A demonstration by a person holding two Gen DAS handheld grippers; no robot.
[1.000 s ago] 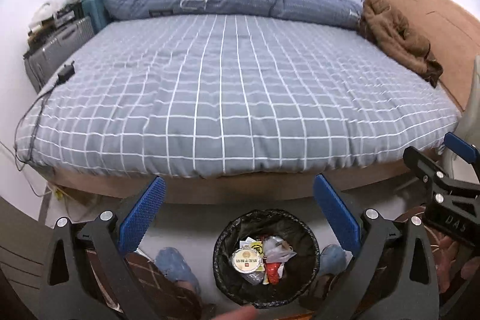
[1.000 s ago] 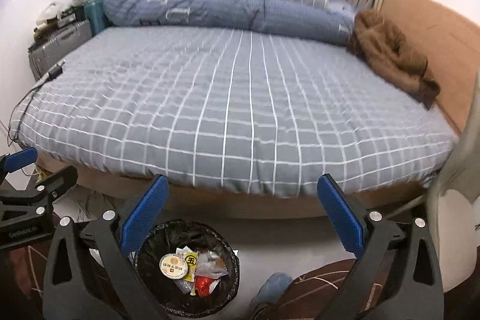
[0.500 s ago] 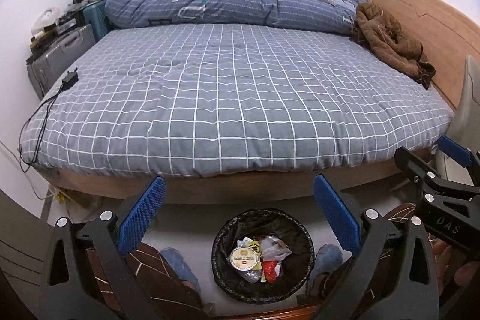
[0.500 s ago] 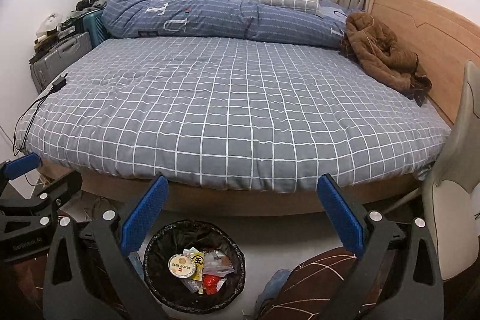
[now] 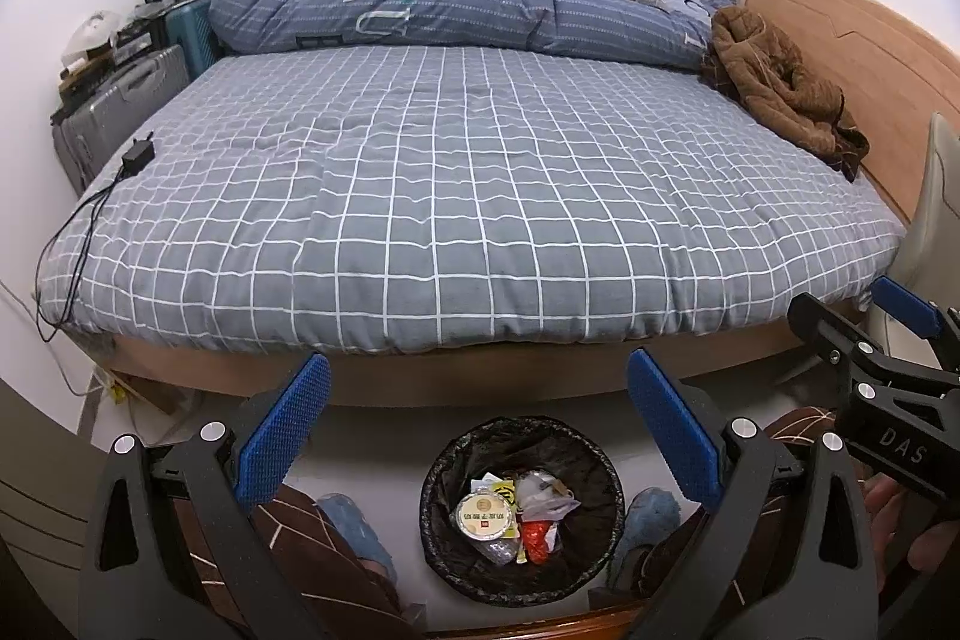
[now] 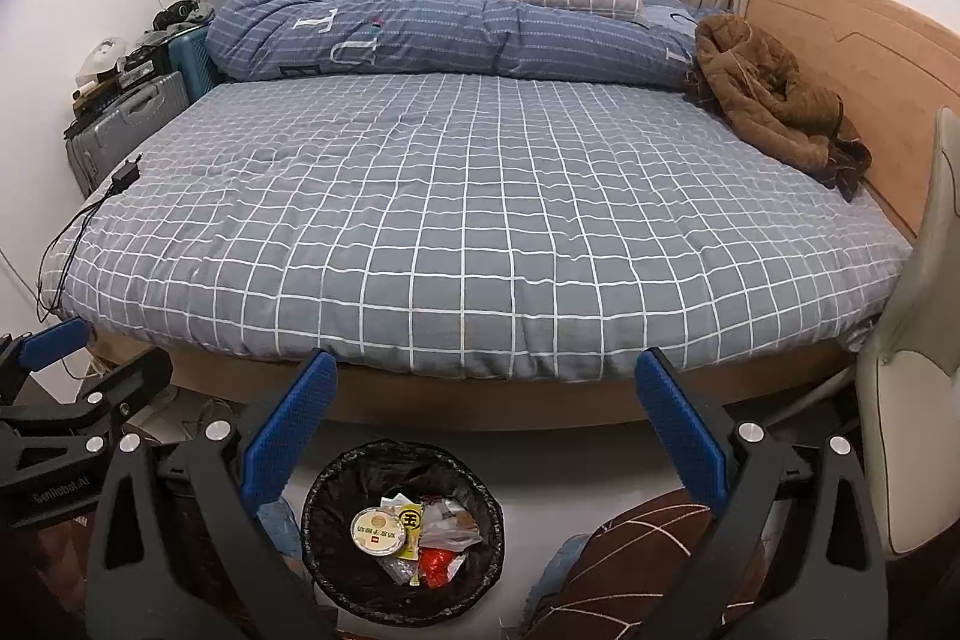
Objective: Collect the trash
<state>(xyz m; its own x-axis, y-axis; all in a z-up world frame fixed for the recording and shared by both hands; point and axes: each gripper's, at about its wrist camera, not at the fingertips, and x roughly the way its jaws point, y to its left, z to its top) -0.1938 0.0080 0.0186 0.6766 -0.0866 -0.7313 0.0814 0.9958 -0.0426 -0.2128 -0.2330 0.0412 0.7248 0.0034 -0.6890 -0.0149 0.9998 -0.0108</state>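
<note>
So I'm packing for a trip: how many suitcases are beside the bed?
2, both against the wall at the bed's far left side: a grey suitcase nearer the camera and a teal suitcase just behind it, under clutter. More may be hidden behind them.

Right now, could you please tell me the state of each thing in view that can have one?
left gripper: open, holding nothing.
right gripper: open, holding nothing.
trash bin: upright on the floor, black liner, partly filled with wrappers.
duvet: bunched along the far edge of the bed.
brown jacket: crumpled by the headboard.
charger: lying on the bed, cable trailing off.
</note>
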